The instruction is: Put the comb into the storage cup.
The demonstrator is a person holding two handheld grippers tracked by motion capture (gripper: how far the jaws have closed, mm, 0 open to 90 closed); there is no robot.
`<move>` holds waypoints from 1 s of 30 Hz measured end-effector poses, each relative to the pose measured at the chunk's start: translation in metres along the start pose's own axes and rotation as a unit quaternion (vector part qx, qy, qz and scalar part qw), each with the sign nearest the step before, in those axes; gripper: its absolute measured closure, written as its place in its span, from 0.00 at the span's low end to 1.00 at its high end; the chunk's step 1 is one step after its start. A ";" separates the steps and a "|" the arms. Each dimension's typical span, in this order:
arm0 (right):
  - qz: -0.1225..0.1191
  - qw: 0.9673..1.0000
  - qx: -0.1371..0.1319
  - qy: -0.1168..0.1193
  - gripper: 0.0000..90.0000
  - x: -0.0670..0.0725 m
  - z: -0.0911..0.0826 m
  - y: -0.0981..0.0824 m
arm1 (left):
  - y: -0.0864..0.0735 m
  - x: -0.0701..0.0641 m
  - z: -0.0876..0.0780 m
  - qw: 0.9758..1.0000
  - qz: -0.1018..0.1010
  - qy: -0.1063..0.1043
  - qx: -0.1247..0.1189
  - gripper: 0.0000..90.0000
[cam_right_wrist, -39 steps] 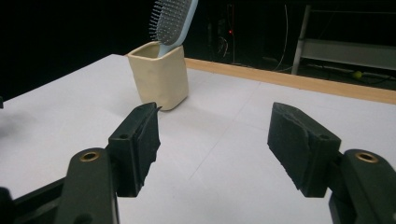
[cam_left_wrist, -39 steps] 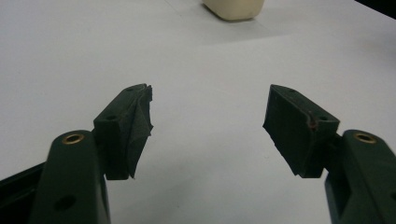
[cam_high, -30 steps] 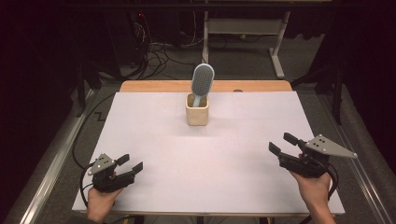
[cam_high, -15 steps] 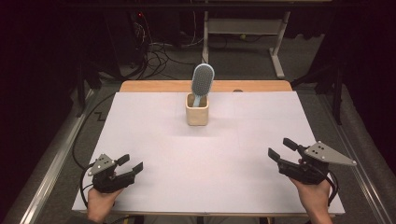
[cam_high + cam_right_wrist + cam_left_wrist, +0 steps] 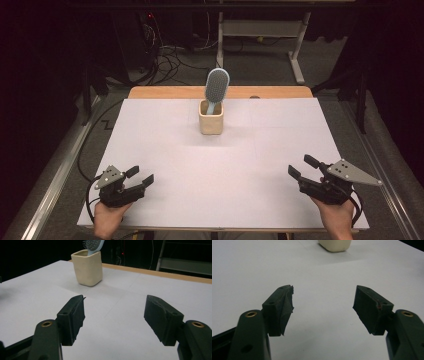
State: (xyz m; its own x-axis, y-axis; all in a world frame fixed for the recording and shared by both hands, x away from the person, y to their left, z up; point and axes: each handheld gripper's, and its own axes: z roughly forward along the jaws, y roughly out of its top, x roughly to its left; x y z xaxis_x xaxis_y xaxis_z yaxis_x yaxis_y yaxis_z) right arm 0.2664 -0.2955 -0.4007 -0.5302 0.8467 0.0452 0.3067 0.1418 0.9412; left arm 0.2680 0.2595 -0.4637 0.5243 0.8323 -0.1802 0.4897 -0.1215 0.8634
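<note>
Both grippers parked wide open, empty, at near table corners.
Hairbrush (image 5: pixel 217 86) stands in cup (image 5: pixel 210 118): right gripper (image 5: pixel 303 168) should approach the head squarely (left gripper (image 5: pixel 140 176) steadying cup).

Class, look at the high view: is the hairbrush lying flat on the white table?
No, the hairbrush stands handle-down in the cream cup at the far middle of the table, with its bristled head sticking up above the rim.
</note>
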 end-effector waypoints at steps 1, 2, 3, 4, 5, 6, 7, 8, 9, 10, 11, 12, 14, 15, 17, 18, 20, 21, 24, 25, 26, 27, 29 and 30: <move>0.002 1.000 0.000 0.001 0.37 0.000 0.000 -0.001 | 0.000 0.000 0.000 1.000 0.000 0.000 0.000 0.36; 0.002 1.000 0.000 0.000 0.37 0.000 0.000 -0.002 | 0.000 0.000 0.000 1.000 0.000 0.000 0.000 0.36; 0.004 1.000 0.000 0.000 0.37 0.000 -0.001 -0.003 | 0.000 0.000 0.000 1.000 0.000 0.000 0.000 0.36; 0.006 1.000 0.001 0.000 0.37 0.000 -0.001 -0.004 | 0.000 0.000 0.000 1.000 0.000 0.000 0.000 0.36; 0.006 1.000 0.000 0.000 0.37 0.000 -0.001 -0.005 | 0.000 0.000 0.000 1.000 0.000 0.000 0.000 0.36; 0.007 1.000 0.001 0.000 0.37 -0.001 -0.002 -0.007 | 0.000 0.000 0.000 1.000 0.000 0.000 0.000 0.36; 0.007 1.000 0.001 0.000 0.37 -0.001 -0.002 -0.007 | 0.000 0.000 0.000 1.000 0.000 0.000 0.000 0.36; 0.009 1.000 0.001 -0.001 0.36 -0.001 -0.002 -0.008 | 0.000 0.000 0.000 1.000 0.000 0.000 0.000 0.36; 0.010 1.000 0.002 -0.001 0.36 -0.001 -0.002 -0.008 | 0.000 0.000 0.000 1.000 0.000 0.000 0.000 0.36; 0.012 1.000 0.002 -0.002 0.36 -0.002 -0.002 -0.010 | 0.000 0.000 0.000 1.000 -0.001 0.000 0.000 0.36; 0.012 1.000 0.002 -0.002 0.36 -0.002 -0.002 -0.010 | 0.000 0.000 0.000 1.000 -0.002 0.000 -0.001 0.36; 0.012 1.000 0.002 -0.001 0.36 -0.002 -0.003 -0.010 | 0.000 0.000 0.000 1.000 -0.002 0.000 -0.001 0.36; 0.013 1.000 0.001 -0.002 0.36 -0.002 -0.003 -0.011 | 0.000 0.000 0.000 1.000 -0.002 0.000 -0.001 0.36; 0.014 1.000 0.001 -0.002 0.36 -0.002 -0.003 -0.011 | 0.000 0.000 0.000 1.000 -0.001 0.000 0.000 0.36; 0.016 1.000 0.003 -0.003 0.36 -0.002 -0.004 -0.012 | 0.000 0.000 0.000 1.000 -0.002 0.000 0.000 0.36; 0.017 1.000 0.003 -0.003 0.36 -0.003 -0.004 -0.013 | 0.000 0.000 0.000 1.000 -0.002 0.000 0.000 0.36; 0.018 1.000 0.003 -0.002 0.36 -0.003 -0.004 -0.014 | 0.000 0.001 0.000 1.000 -0.002 0.000 0.000 0.36; 0.019 1.000 0.003 -0.003 0.36 -0.003 -0.004 -0.014 | 0.000 0.001 0.000 1.000 -0.002 0.000 0.000 0.36; 0.022 1.000 0.005 -0.004 0.36 -0.004 -0.005 -0.016 | 0.000 0.001 0.000 1.000 -0.003 0.000 0.000 0.36; 0.023 1.000 0.006 -0.004 0.35 -0.004 -0.005 -0.017 | 0.000 0.001 0.000 1.000 -0.003 0.000 0.000 0.36; 0.023 1.000 0.005 -0.004 0.35 -0.005 -0.005 -0.017 | 0.000 0.001 0.000 1.000 -0.003 0.000 0.000 0.36; 0.024 1.000 0.006 -0.005 0.35 -0.005 -0.005 -0.018 | 0.000 0.001 0.000 1.000 -0.003 0.000 0.000 0.36; 0.026 1.000 0.008 -0.006 0.35 -0.005 -0.005 -0.020 | 0.000 0.001 0.000 1.000 -0.003 0.000 0.000 0.36; 0.027 1.000 0.008 -0.005 0.35 -0.005 -0.005 -0.021 | 0.000 0.001 0.000 1.000 -0.003 0.000 0.000 0.36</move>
State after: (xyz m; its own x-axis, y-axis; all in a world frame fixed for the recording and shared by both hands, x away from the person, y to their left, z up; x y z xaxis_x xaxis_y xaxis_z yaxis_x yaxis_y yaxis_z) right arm 0.2589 -0.3055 -0.4187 -0.5048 0.8582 0.0928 0.3477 0.1038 0.9318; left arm 0.2681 0.2603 -0.4638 0.5213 0.8332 -0.1845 0.4924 -0.1171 0.8625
